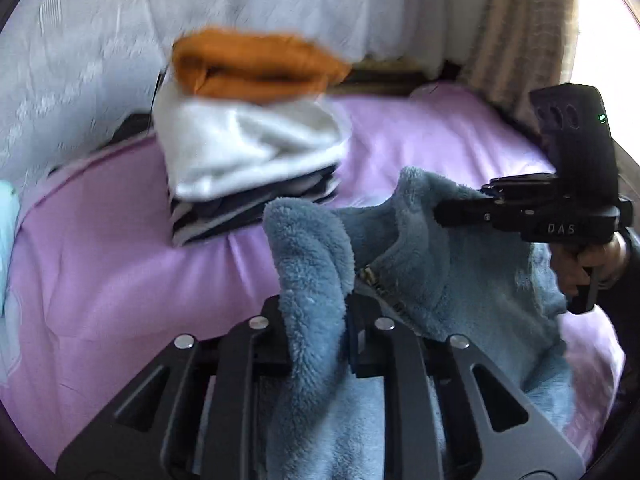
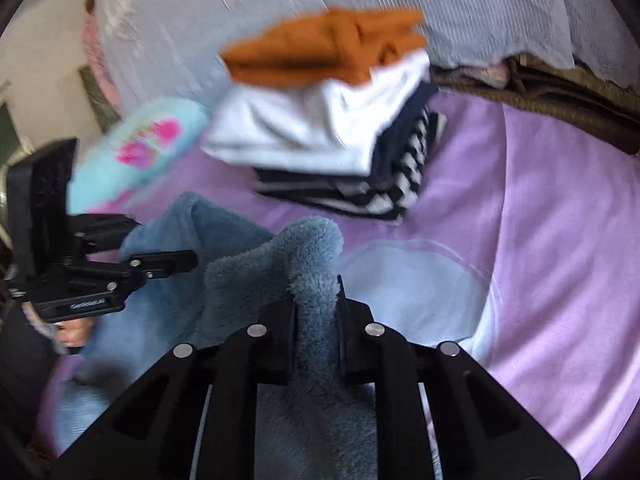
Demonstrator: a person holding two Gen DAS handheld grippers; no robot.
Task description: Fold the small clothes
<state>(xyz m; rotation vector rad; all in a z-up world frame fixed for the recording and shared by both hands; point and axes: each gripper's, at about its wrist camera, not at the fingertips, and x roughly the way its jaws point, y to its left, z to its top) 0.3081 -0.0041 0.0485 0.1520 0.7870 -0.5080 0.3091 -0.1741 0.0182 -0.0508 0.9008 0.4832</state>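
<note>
Both grippers, left (image 1: 316,344) and right (image 2: 318,312), clenched on blue fleece jacket (image 1: 460,276); thick pile may slip out; swing could topple folded stack (image 2: 320,128) near bed's far edge.

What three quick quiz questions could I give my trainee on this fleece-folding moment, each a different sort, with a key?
1. True or false: both grippers are shut on the blue fleece garment.
2. Multiple choice: which item tops the folded pile? A) orange garment B) white garment C) striped garment
3. Fill in: the pile sits on a ____ bedsheet.

Key:
1. True: the left gripper and the right gripper each pinch a fold of fleece.
2. A
3. Purple (lilac).
</note>
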